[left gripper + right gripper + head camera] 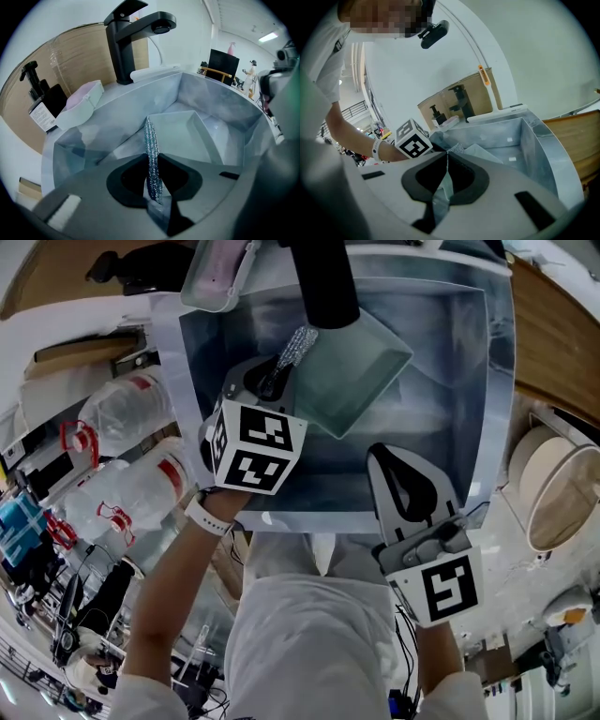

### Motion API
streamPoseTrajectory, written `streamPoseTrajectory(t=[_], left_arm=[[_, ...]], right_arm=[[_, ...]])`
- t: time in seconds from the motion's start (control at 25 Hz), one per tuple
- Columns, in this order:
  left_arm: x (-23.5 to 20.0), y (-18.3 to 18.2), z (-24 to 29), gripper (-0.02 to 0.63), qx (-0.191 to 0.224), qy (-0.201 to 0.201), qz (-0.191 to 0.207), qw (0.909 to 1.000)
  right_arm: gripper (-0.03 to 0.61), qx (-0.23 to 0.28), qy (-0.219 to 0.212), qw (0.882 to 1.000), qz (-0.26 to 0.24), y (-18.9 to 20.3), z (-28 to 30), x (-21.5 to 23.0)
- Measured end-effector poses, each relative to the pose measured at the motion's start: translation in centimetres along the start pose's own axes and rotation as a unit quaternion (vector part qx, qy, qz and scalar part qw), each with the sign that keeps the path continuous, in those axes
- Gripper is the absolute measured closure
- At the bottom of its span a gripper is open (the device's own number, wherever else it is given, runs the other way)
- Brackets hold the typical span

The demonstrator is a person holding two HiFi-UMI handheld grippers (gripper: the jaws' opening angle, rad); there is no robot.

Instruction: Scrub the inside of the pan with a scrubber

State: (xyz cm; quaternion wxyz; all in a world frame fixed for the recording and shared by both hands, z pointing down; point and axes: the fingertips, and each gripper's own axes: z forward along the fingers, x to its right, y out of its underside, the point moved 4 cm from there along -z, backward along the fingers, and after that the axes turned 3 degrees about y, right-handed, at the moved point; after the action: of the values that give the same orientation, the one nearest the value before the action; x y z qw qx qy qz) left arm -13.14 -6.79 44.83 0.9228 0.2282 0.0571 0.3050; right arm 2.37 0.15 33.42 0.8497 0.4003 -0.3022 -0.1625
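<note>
From the head view, the left hand-held gripper (275, 381) reaches over the shiny steel sink (450, 343) and is squeezed tight on a thin, silvery wire-mesh scrubber (298, 345). The scrubber sticks out past the jaws, so its free end can rub the pan and the gripper itself need not. The pale green square pan (361, 371) lies inside the sink, just under the black tap (323, 277), which is a good place for rinsing. The scrubber's tip is right at the pan's near edge, but I cannot tell if it touches. The right hand-held gripper (394, 465) hangs low over the sink's front rim, apart from the pan, so it seems to be out of the way. A pale soap dish (214, 273) with something pink in it sits by the sink's far corner. In the left gripper view, the two jaws press on the scrubber from both sides. It stands up like a little flag pointing at the pan's corner. The pan's inside looks bare and open, ready to be rubbed, so I think the scrubbing is only about to start. In the right gripper view, the jaws are shut together with nothing between them. Beyond them are the other gripper's marker cube (412, 140), the scrubber and the pan. Nothing holds the pan, so it might slide when rubbed, and the empty gripper could help steady it.
</note>
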Motion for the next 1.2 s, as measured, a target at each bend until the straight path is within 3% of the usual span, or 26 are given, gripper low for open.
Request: streamPoseTrajectory(t=[0.16,0.52,0.88,1.2], left_arm=[[0.8,-0.3,0.3,0.543,-0.004,0.011,0.003,0.9999],[5.7,0.1,1.2,0.548,-0.014,0.074,0.001,0.9971],[9.8,-0.4,1.3,0.549,-0.013,0.128,-0.023,0.9914],[11.5,-1.0,1.1,0.549,-0.004,0.173,-0.073,0.9823]], right_arm=[[0.569,0.013,-0.003,1.0,-0.023,0.0,0.0,0.0],[0.569,0.009,0.003,1.0,0.001,0.3,-0.8,0.2],[0.569,0.012,0.014,1.0,0.003,0.6,-2.3,1.4],[0.569,0.015,0.023,1.0,0.007,0.7,-3.1,2.1]])
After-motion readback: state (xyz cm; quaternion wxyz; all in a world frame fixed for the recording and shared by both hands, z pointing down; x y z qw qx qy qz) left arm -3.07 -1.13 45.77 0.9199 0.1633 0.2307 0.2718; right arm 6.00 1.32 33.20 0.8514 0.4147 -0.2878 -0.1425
